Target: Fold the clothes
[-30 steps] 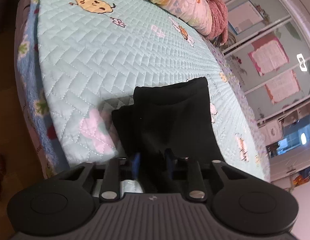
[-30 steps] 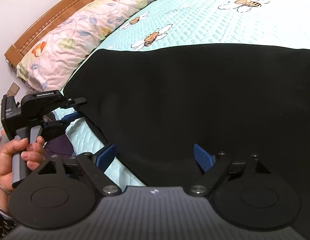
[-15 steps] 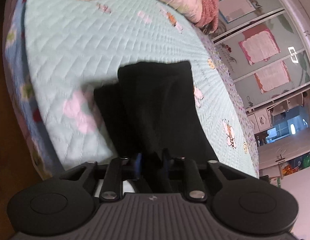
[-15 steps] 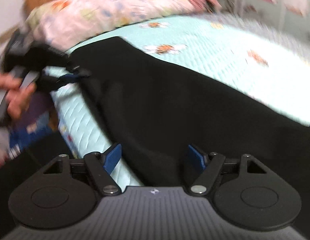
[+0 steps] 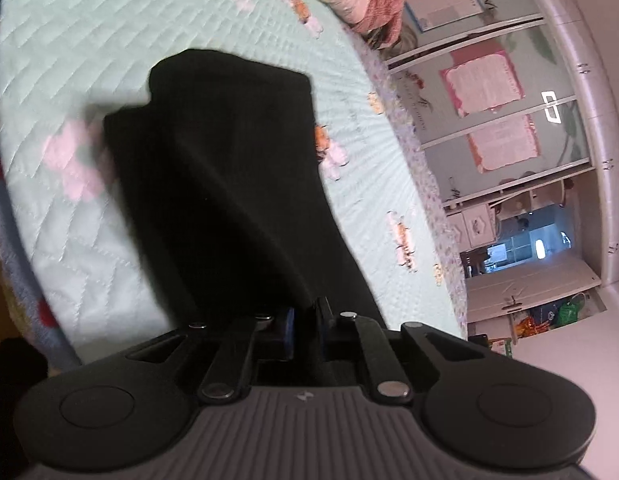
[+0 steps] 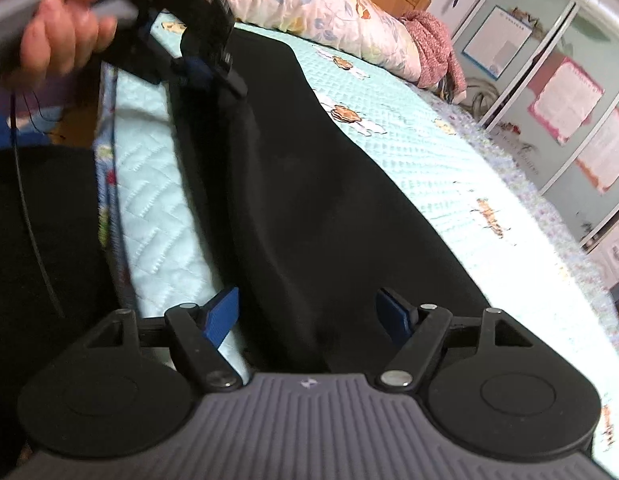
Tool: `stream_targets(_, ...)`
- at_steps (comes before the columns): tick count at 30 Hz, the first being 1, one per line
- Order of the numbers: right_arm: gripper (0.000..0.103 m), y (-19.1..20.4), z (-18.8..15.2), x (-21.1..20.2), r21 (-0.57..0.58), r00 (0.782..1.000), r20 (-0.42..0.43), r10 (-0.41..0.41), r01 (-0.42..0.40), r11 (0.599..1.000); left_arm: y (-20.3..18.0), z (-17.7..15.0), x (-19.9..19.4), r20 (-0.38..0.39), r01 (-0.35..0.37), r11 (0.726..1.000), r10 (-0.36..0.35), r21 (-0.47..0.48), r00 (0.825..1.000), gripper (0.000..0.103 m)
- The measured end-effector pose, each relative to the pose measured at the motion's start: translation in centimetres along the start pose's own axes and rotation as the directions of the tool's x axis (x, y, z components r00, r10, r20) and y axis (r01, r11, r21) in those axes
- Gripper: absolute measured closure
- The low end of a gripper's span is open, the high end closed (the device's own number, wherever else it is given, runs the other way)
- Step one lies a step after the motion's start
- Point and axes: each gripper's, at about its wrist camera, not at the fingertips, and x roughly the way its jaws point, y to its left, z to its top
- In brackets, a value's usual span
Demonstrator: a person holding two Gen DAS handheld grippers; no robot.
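Observation:
A black garment (image 5: 229, 160) lies spread on the mint quilted bed (image 5: 89, 40). Its near edge runs up into my left gripper (image 5: 305, 320), whose blue pads are shut on the fabric. In the right wrist view the same garment (image 6: 329, 184) stretches from the camera toward the pillows. My right gripper (image 6: 309, 312) stands open at the garment's near edge, with fabric lying between the pads but not pinched. At the upper left of that view a hand (image 6: 57, 28) holds the left gripper (image 6: 197, 68), which lifts a corner of the cloth.
A floral pillow (image 6: 309, 4) and a pink knitted item (image 6: 433, 44) lie at the head of the bed by the wooden headboard. Wardrobe doors (image 5: 489, 100) with pink posters stand beyond the far side. The bed's side edge (image 6: 109, 200) drops off at left.
My left gripper's pads have closed together on the garment's edge and lifted it slightly. The right gripper has rolled and shifted along the edge; the left gripper now shows higher in its view.

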Motion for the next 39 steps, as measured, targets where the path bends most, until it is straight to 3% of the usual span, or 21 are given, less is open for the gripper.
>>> stream_targets(4,0.026,0.8,0.7,0.0,-0.031,0.999,0.043,0.011,-0.01,0.999,-1.1,0.4,0.1,-0.009,0.017,1.0,-0.017,-0.001,1.0,0.094)
stream_targets(10,0.027,2.0,1.1,1.4,-0.137,0.998,0.026,-0.054,0.057,0.989,-1.4,0.4,0.2,-0.022,0.027,0.999,-0.028,-0.016,0.999,0.094)
stream_targets(12,0.04,1.9,1.0,1.4,-0.159,0.998,0.014,-0.058,0.059,0.986,-1.4,0.5,0.1,-0.024,0.008,1.0,-0.008,-0.004,1.0,0.094)
stream_targets(13,0.065,1.8,0.9,1.3,-0.172,0.998,0.004,-0.056,0.056,0.983,-1.2,0.4,0.1,-0.021,-0.005,1.0,0.005,0.005,1.0,0.094)
stream_targets(14,0.083,1.6,0.9,1.2,-0.187,0.998,-0.006,-0.057,0.055,0.981,-1.1,0.4,0.0,-0.019,-0.018,1.0,0.018,0.013,1.0,0.094)
stream_targets(17,0.089,1.0,0.9,0.4,-0.215,0.998,-0.021,-0.065,0.059,0.975,-0.2,0.1,0.0,-0.025,-0.034,0.999,0.034,0.001,0.999,0.094)
stream_targets(25,0.095,-0.7,0.1,-0.9,-0.152,0.997,-0.065,-0.04,0.029,0.988,1.7,-0.9,0.5,-0.056,-0.09,0.995,0.092,0.035,0.994,0.094)
stream_targets(27,0.095,-0.7,-0.3,-0.6,-0.14,0.996,-0.085,-0.028,0.016,0.99,2.7,-0.9,0.9,-0.069,-0.1,0.995,0.1,0.006,0.993,0.094)
stream_targets(33,0.096,-1.5,-0.5,-1.0,-0.095,0.996,-0.083,-0.03,0.023,0.995,1.3,-1.0,0.7,-0.071,-0.082,0.994,0.087,0.069,0.994,0.094)
stream_targets(36,0.096,-2.7,-0.7,-1.5,-0.069,0.993,-0.1,-0.058,0.051,0.996,1.0,-1.6,1.4,-0.112,-0.063,0.994,0.073,0.092,0.991,0.092)
stream_targets(39,0.096,-3.2,-1.9,-0.9,-0.056,0.99,-0.132,-0.048,0.041,0.998,1.9,-1.8,2.2,-0.128,-0.085,0.994,0.092,0.063,0.987,0.092)
